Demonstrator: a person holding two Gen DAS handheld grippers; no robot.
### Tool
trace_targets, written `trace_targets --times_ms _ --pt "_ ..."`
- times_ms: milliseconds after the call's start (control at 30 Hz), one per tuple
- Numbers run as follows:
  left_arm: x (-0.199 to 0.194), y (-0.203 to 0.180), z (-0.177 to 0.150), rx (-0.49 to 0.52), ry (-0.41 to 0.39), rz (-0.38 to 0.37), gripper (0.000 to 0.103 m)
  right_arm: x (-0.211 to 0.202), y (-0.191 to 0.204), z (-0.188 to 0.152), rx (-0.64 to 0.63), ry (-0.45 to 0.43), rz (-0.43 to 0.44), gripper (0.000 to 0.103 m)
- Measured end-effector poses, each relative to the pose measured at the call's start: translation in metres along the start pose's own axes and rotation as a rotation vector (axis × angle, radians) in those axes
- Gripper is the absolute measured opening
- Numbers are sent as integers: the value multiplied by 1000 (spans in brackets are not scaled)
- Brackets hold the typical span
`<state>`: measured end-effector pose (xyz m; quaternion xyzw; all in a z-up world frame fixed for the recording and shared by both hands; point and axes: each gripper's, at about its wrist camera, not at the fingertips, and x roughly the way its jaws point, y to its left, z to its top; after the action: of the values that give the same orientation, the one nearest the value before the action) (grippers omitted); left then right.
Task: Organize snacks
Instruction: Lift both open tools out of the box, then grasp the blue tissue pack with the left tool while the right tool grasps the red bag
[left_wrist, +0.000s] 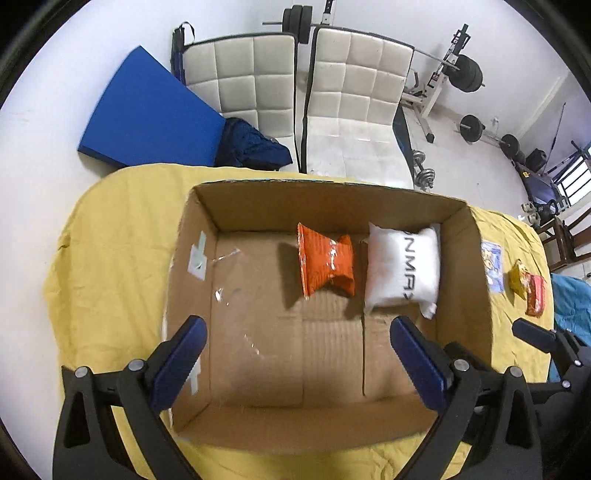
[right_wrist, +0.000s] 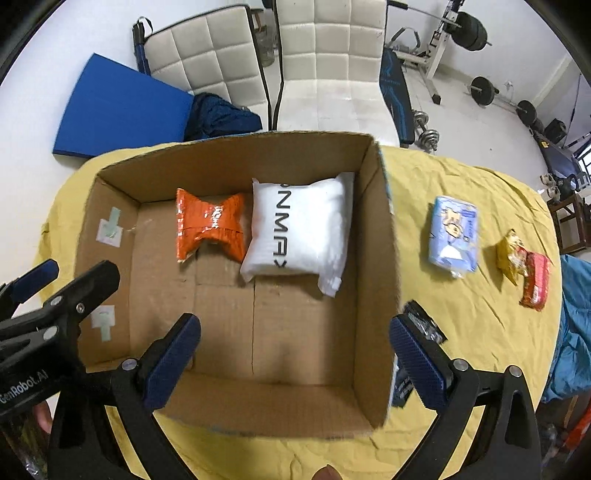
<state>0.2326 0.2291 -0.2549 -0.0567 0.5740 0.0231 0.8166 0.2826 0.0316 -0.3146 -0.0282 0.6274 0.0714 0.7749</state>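
Observation:
An open cardboard box (left_wrist: 476, 258) (right_wrist: 380, 221) stands on the yellow cloth. Inside, at its far wall, lie an orange snack packet (left_wrist: 325, 264) (right_wrist: 210, 225) and a white pillow-like bag (left_wrist: 402, 267) (right_wrist: 299, 232) side by side. My left gripper (left_wrist: 295, 362) hangs open over the box's near part, empty. My right gripper (right_wrist: 295, 358) is open too, astride the box's right wall, holding nothing. Right of the box lie a light blue packet (right_wrist: 454, 236) (left_wrist: 493, 266), a yellow packet (right_wrist: 511, 254) (left_wrist: 519, 280) and a red packet (right_wrist: 535, 284) (left_wrist: 535, 297). A dark packet (right_wrist: 423, 325) lies by the right fingertip.
The yellow cloth (left_wrist: 110, 258) (right_wrist: 480, 332) covers a table. Beyond it stand two white padded chairs (left_wrist: 354, 110), a blue mat (left_wrist: 147, 110) and weight equipment (left_wrist: 465, 74). A blue cloth (right_wrist: 572, 350) hangs at the right edge.

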Motion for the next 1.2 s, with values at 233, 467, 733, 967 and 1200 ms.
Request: trace_targets --times_ms 233,467,733,967,1200 --pt "-40 -8 -21 5 -46 5 102 -43 -4 -25 -4 -50 28 103" --pt "-66 -25 -32 -3 -64 0 102 -69 -18 -41 13 -80 90 103" --pt "-79 -99 -27 33 -67 -76 102 -76 -96 -46 108 -74 188 103" --pt "-36 -216 -3 157 18 -118 102 -73 -235 -45 237 -74 96 103" --pt "58 -299 33 189 182 -131 102 -32 -380 -32 356 -29 -31 103"
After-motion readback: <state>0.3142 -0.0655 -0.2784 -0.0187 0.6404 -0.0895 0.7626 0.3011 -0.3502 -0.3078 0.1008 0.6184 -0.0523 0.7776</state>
